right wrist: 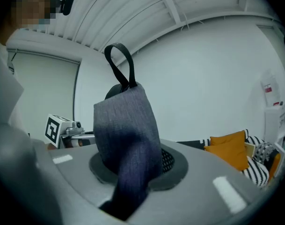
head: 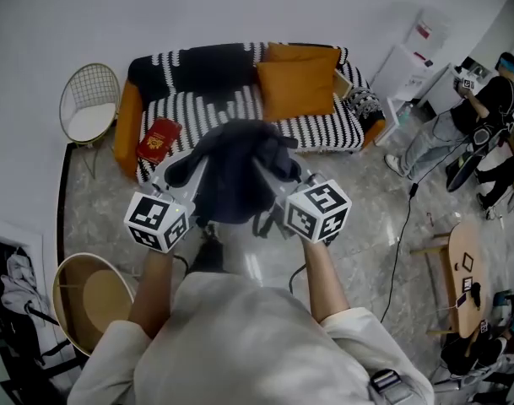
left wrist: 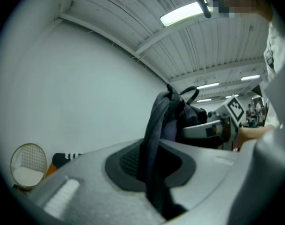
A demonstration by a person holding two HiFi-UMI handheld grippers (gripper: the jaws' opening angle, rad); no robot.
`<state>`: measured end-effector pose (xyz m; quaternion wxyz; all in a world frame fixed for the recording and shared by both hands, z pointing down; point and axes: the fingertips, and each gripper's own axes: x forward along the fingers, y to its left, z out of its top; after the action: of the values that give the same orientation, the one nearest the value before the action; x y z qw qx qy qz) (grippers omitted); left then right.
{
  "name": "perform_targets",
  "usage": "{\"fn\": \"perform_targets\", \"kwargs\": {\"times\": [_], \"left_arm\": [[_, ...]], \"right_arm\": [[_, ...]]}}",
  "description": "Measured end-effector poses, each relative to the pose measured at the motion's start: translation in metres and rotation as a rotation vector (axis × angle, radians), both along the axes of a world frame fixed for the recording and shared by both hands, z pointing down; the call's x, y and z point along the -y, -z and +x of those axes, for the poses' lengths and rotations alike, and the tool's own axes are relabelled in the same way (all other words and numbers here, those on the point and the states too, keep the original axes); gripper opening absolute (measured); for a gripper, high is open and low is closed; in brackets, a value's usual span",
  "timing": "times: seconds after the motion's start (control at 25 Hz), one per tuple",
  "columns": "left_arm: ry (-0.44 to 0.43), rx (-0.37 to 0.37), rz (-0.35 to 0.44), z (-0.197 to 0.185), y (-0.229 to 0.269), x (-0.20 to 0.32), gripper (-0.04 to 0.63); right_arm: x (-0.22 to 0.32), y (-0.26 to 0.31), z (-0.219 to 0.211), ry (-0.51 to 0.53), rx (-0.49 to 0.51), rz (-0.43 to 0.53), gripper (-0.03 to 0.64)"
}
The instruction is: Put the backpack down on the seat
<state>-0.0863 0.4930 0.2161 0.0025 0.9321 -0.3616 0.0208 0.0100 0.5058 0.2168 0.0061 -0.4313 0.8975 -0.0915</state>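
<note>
Backpack (head: 235, 171) pinched in left tool (left wrist: 150, 172) and right tool (right wrist: 133, 172); risks slipping out, dropping short of sofa (head: 324, 132) ahead.

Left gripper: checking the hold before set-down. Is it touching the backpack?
Touching. The left gripper view shows the left gripper shut on the dark strap of the backpack, pinched between its jaws.

A white wire chair (head: 89, 104) stands by the wall; a wooden table (head: 457, 243) and a person (head: 484, 108) are at right.
</note>
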Motion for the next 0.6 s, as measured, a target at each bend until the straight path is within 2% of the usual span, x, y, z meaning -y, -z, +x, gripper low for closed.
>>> {"fn": "perform_targets", "kwargs": {"times": [0.2,0.6], "left_arm": [[-0.012,0.008,0.000,0.001,-0.008,0.051,0.040],[-0.066,0.015,-0.014,0.002,-0.005,0.188,0.038]], "right_arm": [[0.054,-0.008,0.000,-0.016,-0.005,-0.014,0.097],[0.190,-0.003,0.001,-0.081,-0.034,-0.020,0.114]]}}
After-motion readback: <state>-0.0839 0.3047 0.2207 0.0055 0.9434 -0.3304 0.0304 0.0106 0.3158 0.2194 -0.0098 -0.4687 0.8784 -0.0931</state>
